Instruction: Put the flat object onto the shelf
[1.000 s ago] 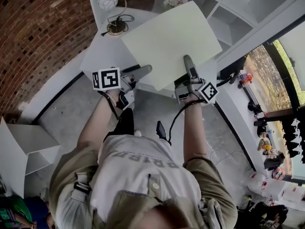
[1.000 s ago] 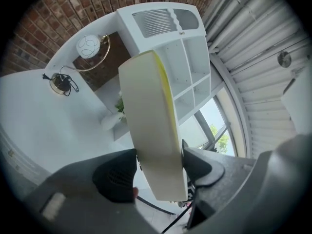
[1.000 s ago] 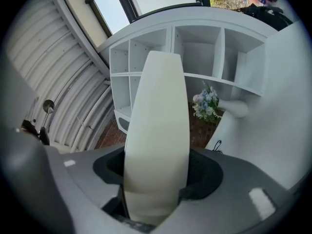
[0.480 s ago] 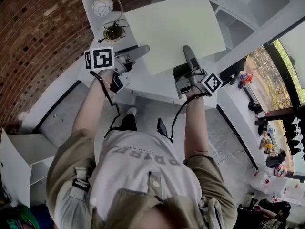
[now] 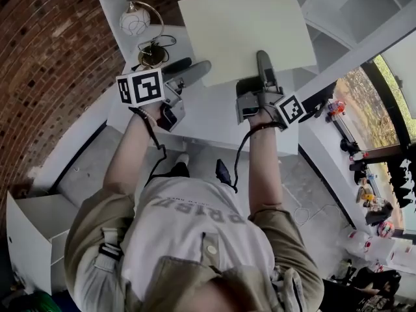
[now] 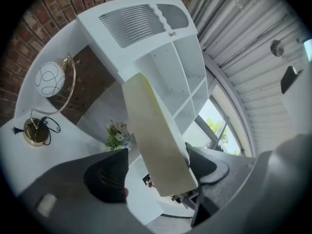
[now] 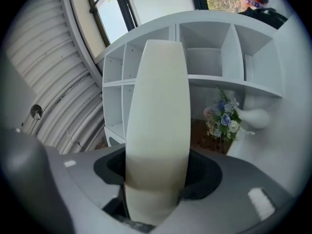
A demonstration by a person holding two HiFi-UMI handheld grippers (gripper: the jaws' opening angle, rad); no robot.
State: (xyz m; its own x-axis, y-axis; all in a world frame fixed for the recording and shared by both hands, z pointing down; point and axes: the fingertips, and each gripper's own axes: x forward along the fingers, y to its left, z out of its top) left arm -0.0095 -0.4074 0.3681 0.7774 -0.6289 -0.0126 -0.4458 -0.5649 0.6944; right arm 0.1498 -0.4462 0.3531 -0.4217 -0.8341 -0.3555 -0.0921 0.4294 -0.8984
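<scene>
Both forearms reach away from the body over the white desk top (image 5: 208, 119), elbows bent a little and wrists straight. The large cream flat board (image 5: 240, 28) is held up off the desk, its far part in front of the white open-compartment shelf unit (image 5: 341, 5) at the far right.

The right gripper (image 5: 262, 60) lies along the board's near edge, right of its middle. Its upper jaw is flat on the top face, its marker cube (image 5: 289, 109) is near the wrist, and it tilts slightly upward. The right gripper view shows the board filling the gap, with both pads pressed on it, so this gripper alone carries it.

The left gripper (image 5: 199, 64) points level at the board's near left corner, with its cube (image 5: 140, 88) turned toward the head camera. Its jaws have just been opening and now stand wide. In the left gripper view the board's corner stands between them, close against the right pad and clear of the left pad, so it is not pinched.

A white globe lamp on a brass base (image 5: 138, 28) stands at the desk's far left, beside the red brick wall (image 5: 45, 57).
</scene>
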